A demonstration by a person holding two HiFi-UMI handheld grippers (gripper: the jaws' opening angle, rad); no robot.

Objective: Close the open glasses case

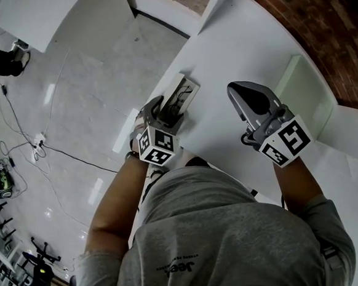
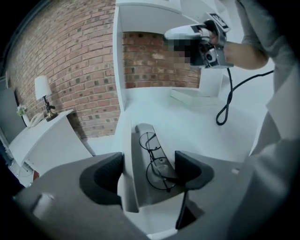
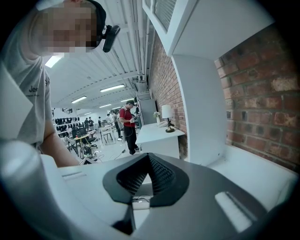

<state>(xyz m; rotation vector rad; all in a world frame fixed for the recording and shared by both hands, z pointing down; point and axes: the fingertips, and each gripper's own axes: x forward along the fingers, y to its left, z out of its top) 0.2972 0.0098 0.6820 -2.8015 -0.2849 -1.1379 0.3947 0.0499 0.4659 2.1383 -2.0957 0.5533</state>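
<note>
Grey shirt (image 1: 223,228) fills the bottom of the head view, and beyond it both arms reach out over the white table (image 1: 245,47). Down at the table's near-left edge lies the glasses case (image 1: 184,89), wide open, and the left gripper (image 1: 170,112) is right on top of it.

Its own view gives the close-up. The left gripper (image 2: 149,173) has its tongs spread wide and straddles the glasses case (image 2: 140,154). One pad sits outside the raised white lid (image 2: 125,154); the other hangs over the far side of the grey tray. Whether either pad touches cannot be told from here. Wire-rimmed glasses (image 2: 157,164) lie in the tray, seemingly folded and clear of the lid.

Over to the right gripper (image 1: 240,94): it hangs above the table well apart from the case, and in its own view the right gripper (image 3: 147,176) has its ribbed pads pressed together on nothing.

So the score: nothing shut yet. Approach looks complete, tongs look placed. What appears left is the whole closing move: tipping that lid over the tray and pressing it home.
</note>
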